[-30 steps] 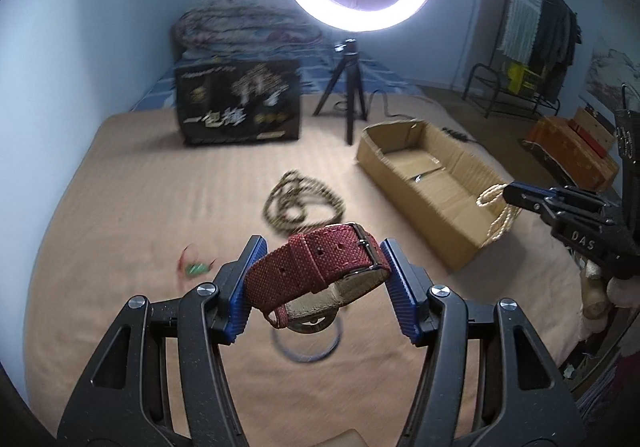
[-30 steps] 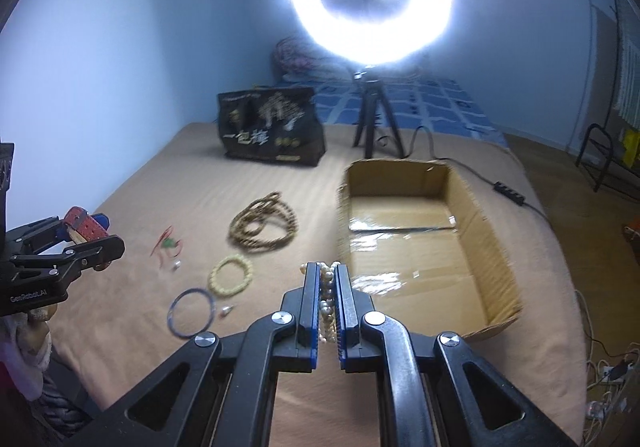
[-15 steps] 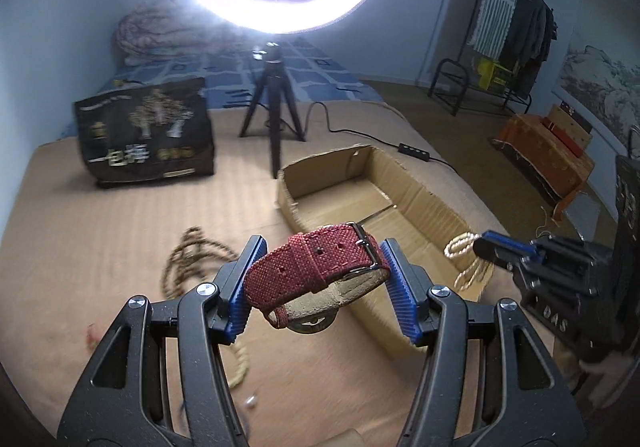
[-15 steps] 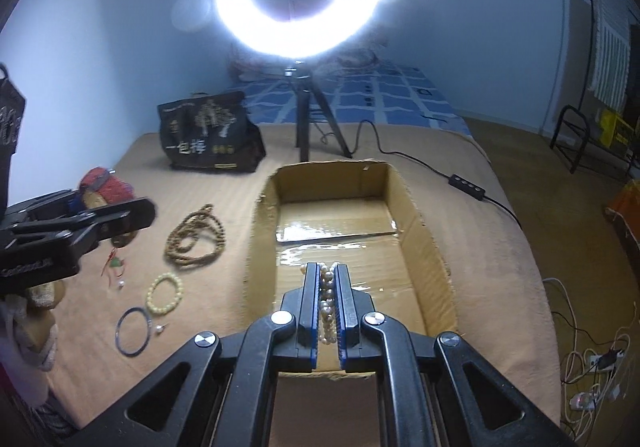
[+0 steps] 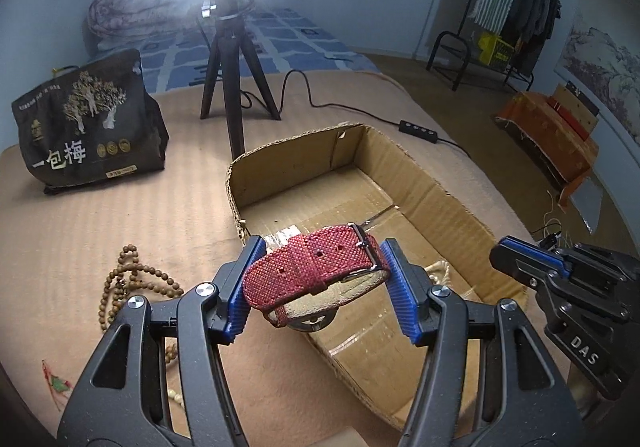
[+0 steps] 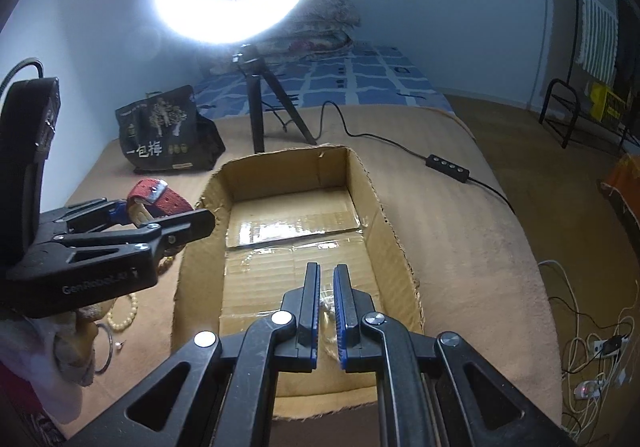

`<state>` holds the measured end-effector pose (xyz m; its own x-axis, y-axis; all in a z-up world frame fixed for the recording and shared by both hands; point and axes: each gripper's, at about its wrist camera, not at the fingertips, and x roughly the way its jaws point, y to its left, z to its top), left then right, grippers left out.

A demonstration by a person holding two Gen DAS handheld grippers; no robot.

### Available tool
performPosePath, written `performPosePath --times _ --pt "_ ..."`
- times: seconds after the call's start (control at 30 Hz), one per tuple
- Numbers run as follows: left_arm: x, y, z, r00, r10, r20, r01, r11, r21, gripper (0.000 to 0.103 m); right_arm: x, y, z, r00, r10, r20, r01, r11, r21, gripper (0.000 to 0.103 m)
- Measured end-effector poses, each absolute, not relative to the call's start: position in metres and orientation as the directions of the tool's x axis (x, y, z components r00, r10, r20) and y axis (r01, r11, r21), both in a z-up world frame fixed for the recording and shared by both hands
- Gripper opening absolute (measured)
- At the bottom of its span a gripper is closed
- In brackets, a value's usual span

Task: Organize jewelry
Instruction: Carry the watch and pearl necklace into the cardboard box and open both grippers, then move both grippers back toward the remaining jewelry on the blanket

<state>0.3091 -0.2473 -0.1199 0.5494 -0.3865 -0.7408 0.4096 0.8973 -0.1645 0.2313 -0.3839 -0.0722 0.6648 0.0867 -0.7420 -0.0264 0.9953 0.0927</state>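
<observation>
1. Left wrist view: left gripper (image 5: pixel 318 275) jaws clamped across red woven-fabric wristwatch (image 5: pixel 316 273), held above near-left wall of open brown cardboard box (image 5: pixel 436 191). Brown wooden bead strand (image 5: pixel 120 287) lying on tan bedspread (image 5: pixel 100 207), left of box. Right gripper (image 5: pixel 516 259) visible at right edge.
2. Right wrist view: right gripper (image 6: pixel 326 305) jaws pressed nearly together on pale bead string (image 6: pixel 326 303), over box floor. Cream bead bracelet (image 6: pixel 124 317) and thin metal bangle (image 6: pixel 106 351) on bedspread, left of box.

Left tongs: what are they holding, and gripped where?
The left tongs hold the red-strapped watch, pads pressing the two outer sides of its buckled strap loop, watch case hanging below.
</observation>
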Motion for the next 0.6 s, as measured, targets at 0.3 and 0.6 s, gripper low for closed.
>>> performPosePath --times 0.3,0.6 --pt "0.317 -0.243 -0.121 0.549 -0.362 -0.754 0.379 0.911 -0.161 0.08 0.238 -0.385 -0.078 0.655 0.06 -0.753 0.007 0.996 0.086 0.063" --pt "0.3 -0.229 -0.104 0.583 -0.344 -0.736 0.388 0.914 -0.12 0.08 0.226 -0.383 -0.063 0.676 0.009 -0.736 0.034 0.998 0.043 0.085"
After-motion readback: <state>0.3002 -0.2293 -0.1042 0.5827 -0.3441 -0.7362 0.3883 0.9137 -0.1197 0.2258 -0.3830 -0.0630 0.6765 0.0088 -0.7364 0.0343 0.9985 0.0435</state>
